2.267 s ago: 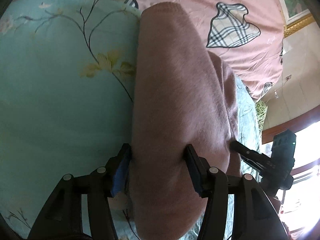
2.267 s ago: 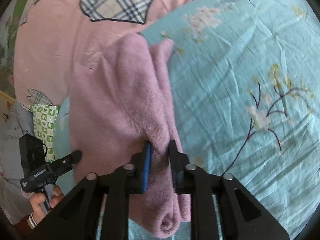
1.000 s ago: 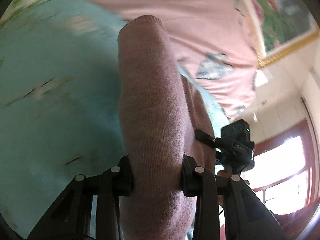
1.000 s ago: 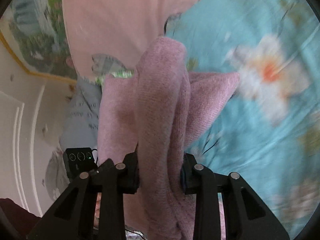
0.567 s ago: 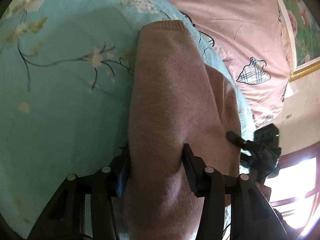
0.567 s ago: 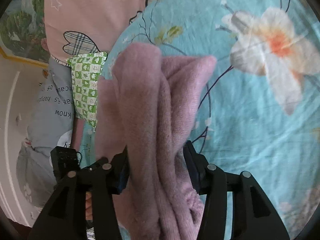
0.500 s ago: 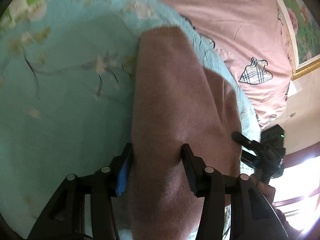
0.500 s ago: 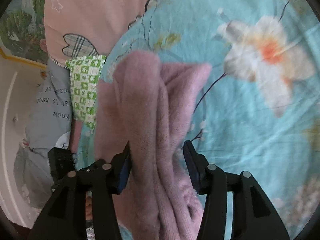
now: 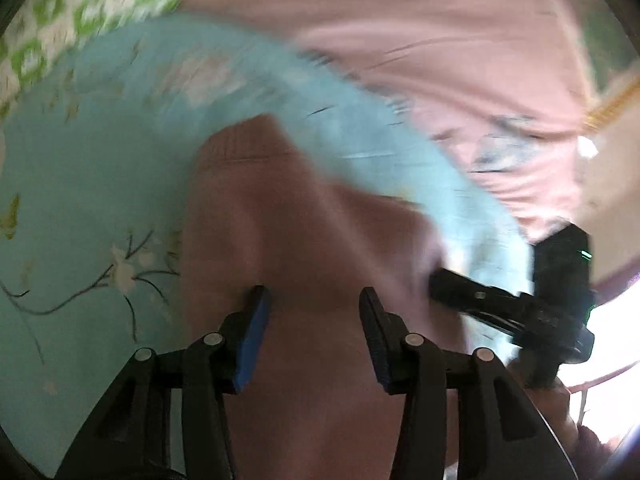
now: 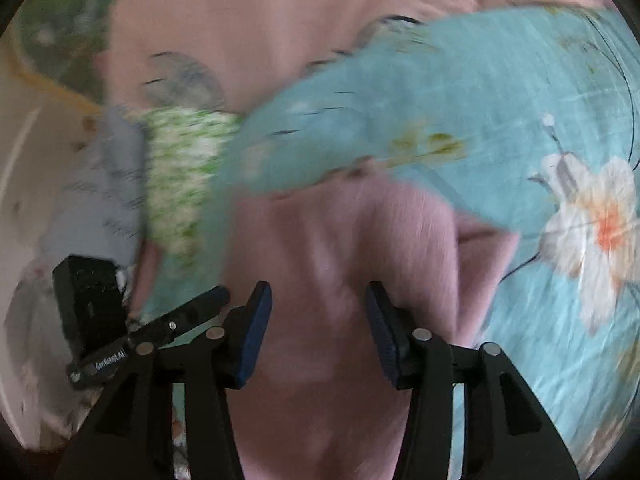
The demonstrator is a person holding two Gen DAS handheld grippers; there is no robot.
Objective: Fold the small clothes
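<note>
On the floral sheet [image 9: 80,200], both grippers [image 9: 312,328] [image 10: 316,320] have apparently spread wide, releasing the pink sweater [image 9: 280,220].

Soft daylight, fairly dim, fills both views. Motion blur smears the turquoise floral bedsheet [image 9: 80,200] and pink quilt [image 10: 280,20]. A blown-out white glare [image 9: 608,340] burns at the right edge. Fisheye curvature darkens the corners.
</note>
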